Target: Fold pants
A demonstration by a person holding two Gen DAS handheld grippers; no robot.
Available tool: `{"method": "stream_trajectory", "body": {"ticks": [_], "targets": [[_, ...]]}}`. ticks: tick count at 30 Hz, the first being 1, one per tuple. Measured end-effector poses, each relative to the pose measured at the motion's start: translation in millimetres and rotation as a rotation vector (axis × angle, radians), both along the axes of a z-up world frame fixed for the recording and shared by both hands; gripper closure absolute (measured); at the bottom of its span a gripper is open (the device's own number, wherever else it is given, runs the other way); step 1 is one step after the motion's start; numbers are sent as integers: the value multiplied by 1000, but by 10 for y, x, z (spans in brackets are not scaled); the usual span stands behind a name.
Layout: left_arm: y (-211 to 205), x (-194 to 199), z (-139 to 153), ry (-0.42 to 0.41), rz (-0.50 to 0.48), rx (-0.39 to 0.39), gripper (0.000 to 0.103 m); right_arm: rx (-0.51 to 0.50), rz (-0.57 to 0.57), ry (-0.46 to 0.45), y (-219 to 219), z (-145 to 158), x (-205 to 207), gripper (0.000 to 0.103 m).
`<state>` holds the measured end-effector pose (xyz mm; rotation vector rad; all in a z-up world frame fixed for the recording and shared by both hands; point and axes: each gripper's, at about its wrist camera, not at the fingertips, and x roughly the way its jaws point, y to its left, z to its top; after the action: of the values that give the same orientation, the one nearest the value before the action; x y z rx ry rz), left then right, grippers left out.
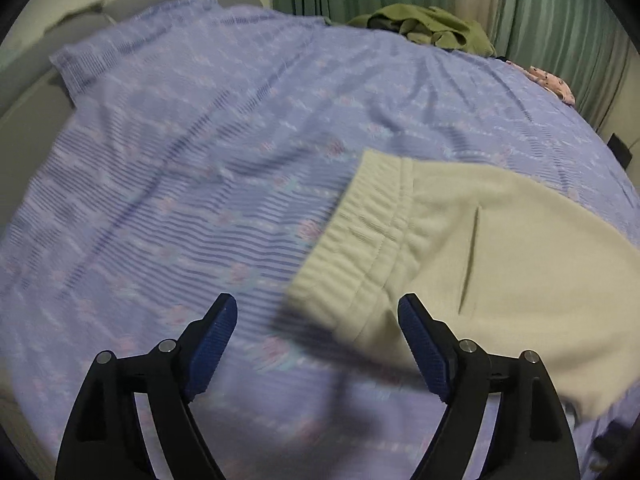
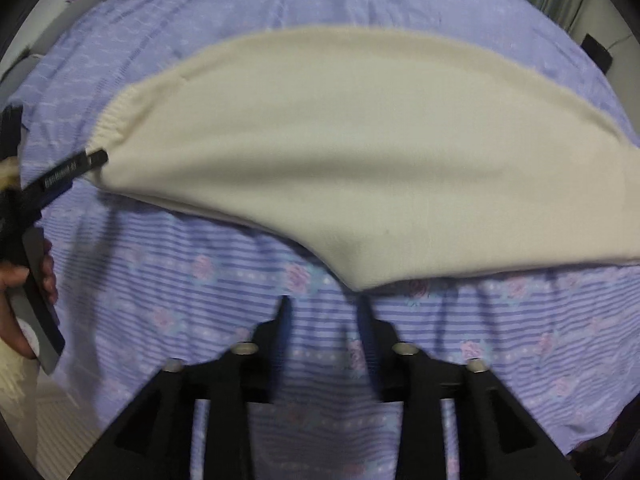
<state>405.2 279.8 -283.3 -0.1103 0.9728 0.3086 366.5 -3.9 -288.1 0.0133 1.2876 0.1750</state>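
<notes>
We worked across the bed (image 1: 168,184) from its left edge to its right. Near the left edge our left tool (image 1: 318,340) hung over the striped, rose-printed bedsheet (image 1: 132,240) with its jaws spread wide; nothing lay between the blue pads (image 1: 212,348), and the ribbed waistband (image 1: 360,232) of the cream pants (image 1: 500,248) lay just ahead of them, unheld. In the right wrist view one finger of that left tool reached to the waistband corner, though blur kept us from telling whether it touched the cloth, and a hand (image 2: 16,296) gripped its handle at the frame's left border.

Toward the middle, the pants (image 2: 360,152) lay in one smooth, long cream shape, apparently already folded leg over leg. Our right tool (image 2: 324,304) stood partly open just short of the pants' near edge, with only sheet between its fingers and no cloth in its hold.

We judged the lengthwise fold done and released. The crosswise fold, bringing the leg ends toward the waistband, seemed still to do; the leg ends ran out of frame to the right.

By count: one pair of cream pants, two tools, one hand in view, one crumpled olive garment (image 1: 424,28) at the far edge, and one pink patterned cloth (image 1: 552,82) at the far right corner.
</notes>
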Motion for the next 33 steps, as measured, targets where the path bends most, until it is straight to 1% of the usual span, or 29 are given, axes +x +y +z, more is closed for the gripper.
{"method": "stream_trajectory", "body": {"ticks": [4,6,10,12,14,16,18,21,24,27,28,30,31,33], "targets": [[-131,-294,418,-43,-75,19,16,15,-24,-53,-149,399,-91,61],[-270,-407,617,-58,-128,25,16,5,-25,-90,-284,610,-143,56],[-740,-623,1004,-96,-246,47,15,-13,-47,-160,-647,1014,-280,55],[-989,-702,1171,-117,-292,31,15,-14,-79,-188,-910,1189,-371,54],[-1275,-761,1356,-139,-339,-13,15,-5,-121,-219,-1201,1392,-455,54],[-1588,-805,1527,-162,-388,-46,15,15,-160,-239,-1483,1542,-536,51],[-1887,-847,1661,-181,-428,-59,14,27,-209,-264,-1803,1681,-636,47],[-2464,-899,1837,-207,-497,-63,13,41,-271,-304,-2311,1829,-788,47],[-3038,-934,1937,-227,-539,-36,13,60,-309,-330,-2909,1895,-902,47],[-3731,-978,2033,-232,-536,-14,13,101,-304,-338,-3460,1903,-936,47],[-3920,-998,2053,-226,-525,-14,13,109,-290,-340,-3712,1904,-930,47],[-4277,-1018,2067,-221,-520,-35,12,112,-278,-329,-4028,1894,-915,47],[-4515,-1014,2059,-217,-516,-42,12,131,-272,-331,-4225,1888,-908,47],[-4856,-993,2038,-215,-515,-42,12,161,-255,-315,-4581,1846,-851,47]]}}
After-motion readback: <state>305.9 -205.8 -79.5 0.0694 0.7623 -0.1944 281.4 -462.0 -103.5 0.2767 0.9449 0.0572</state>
